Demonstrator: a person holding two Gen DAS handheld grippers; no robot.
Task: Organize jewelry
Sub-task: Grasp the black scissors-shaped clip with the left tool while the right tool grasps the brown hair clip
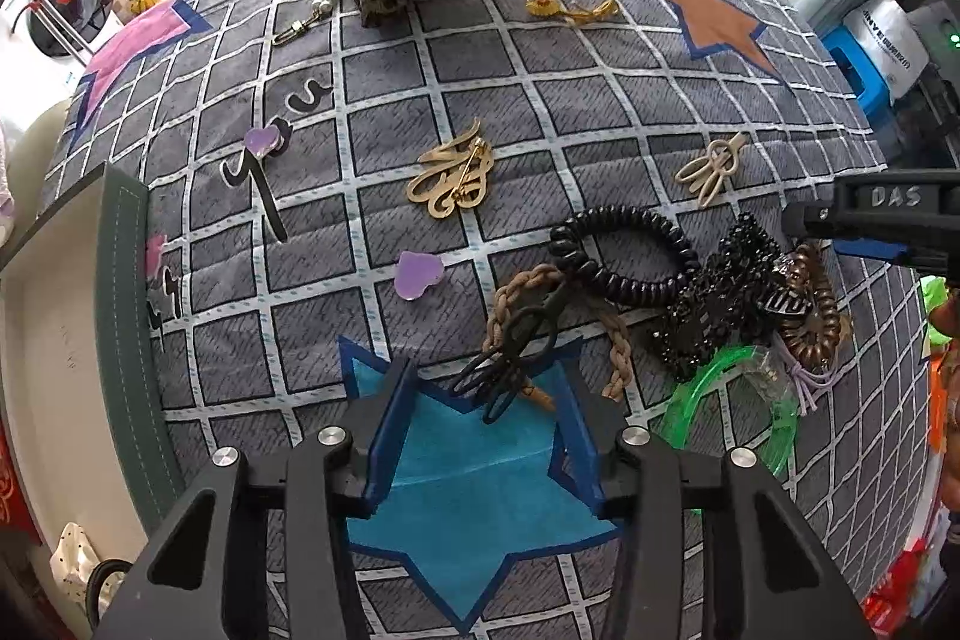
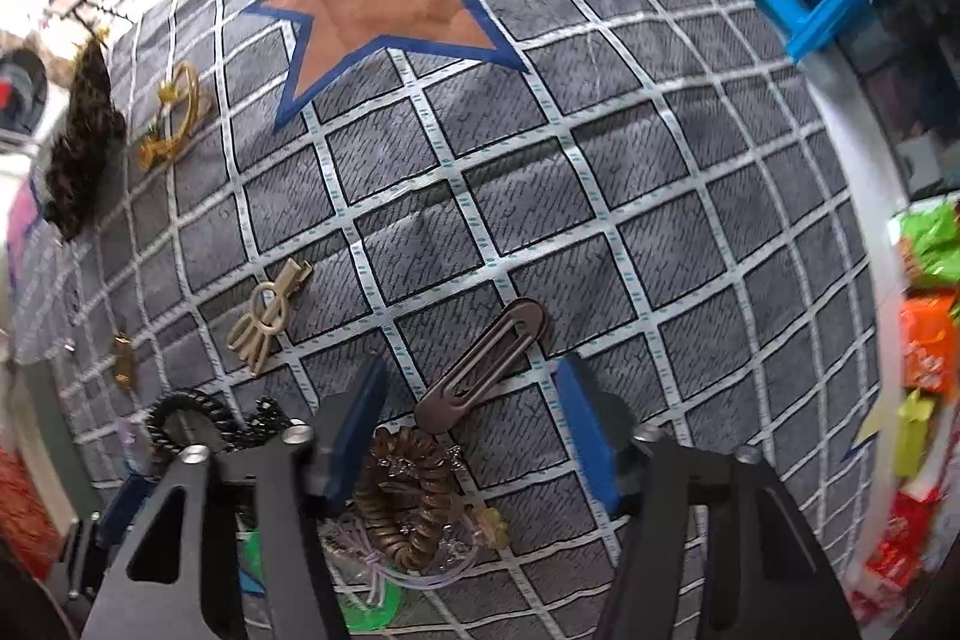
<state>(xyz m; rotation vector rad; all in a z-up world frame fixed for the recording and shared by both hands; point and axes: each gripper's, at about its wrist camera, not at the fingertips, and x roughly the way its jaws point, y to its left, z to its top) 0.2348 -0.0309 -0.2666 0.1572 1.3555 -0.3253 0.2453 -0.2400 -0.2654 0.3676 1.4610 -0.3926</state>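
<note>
At far left we see the green-edged cream storage box [image 1: 129, 340]; our left gripper [image 1: 480, 436] hangs wide and empty over the black looped hair clip [image 1: 510, 358] lying on the tan braided band [image 1: 540, 316]; we should lower squarely and close on the clip alone. Further right, our right gripper [image 2: 474, 436] is spread wide, holding nothing, around the brown slotted barrette [image 2: 483, 361]; the coiled brown hair tie [image 2: 408, 496] seems just beneath, so we should pinch cleanly.
</note>
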